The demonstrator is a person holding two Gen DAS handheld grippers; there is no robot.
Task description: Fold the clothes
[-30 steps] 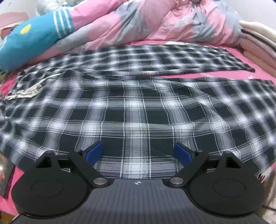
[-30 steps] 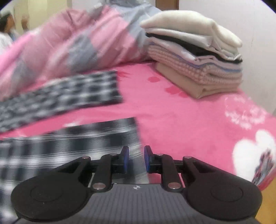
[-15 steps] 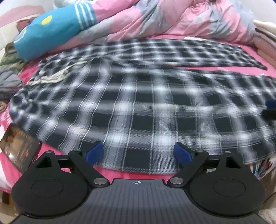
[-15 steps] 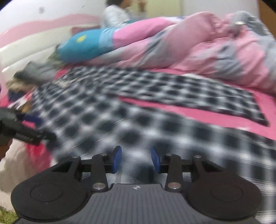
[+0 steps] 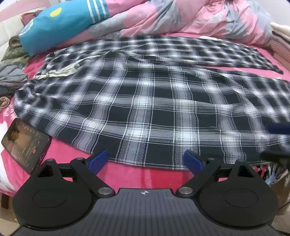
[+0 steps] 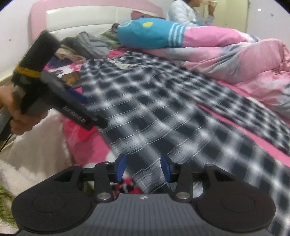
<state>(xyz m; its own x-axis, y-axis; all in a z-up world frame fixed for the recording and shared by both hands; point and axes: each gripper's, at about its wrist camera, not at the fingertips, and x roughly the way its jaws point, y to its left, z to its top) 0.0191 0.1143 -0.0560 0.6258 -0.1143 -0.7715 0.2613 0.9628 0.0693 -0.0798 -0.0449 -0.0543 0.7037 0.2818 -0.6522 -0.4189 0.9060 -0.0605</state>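
Note:
Black-and-white plaid trousers (image 5: 145,101) lie spread flat on the pink bed sheet (image 5: 137,174), waist and drawstring at the left, both legs running right. My left gripper (image 5: 145,160) hovers open and wide over the near edge of the cloth, holding nothing. In the right wrist view the same trousers (image 6: 163,116) run diagonally. The jaws of my right gripper (image 6: 143,167) are opening; the cloth's near edge shows between the pads, which do not press it. The left gripper (image 6: 85,112) appears there too, in a person's hand (image 6: 16,116).
A phone (image 5: 25,143) lies on the sheet at the near left. A pink-grey quilt (image 5: 163,16) and a blue cushion (image 5: 59,21) fill the back. Folded clothes (image 5: 281,40) stack at the right, loose clothes (image 6: 87,45) by the headboard. A person (image 6: 183,12) sits behind.
My right gripper swung from the folded stack leftwards to the trousers' near edge and its jaws widened. The left gripper drew back towards the bed edge, bringing the phone into view.

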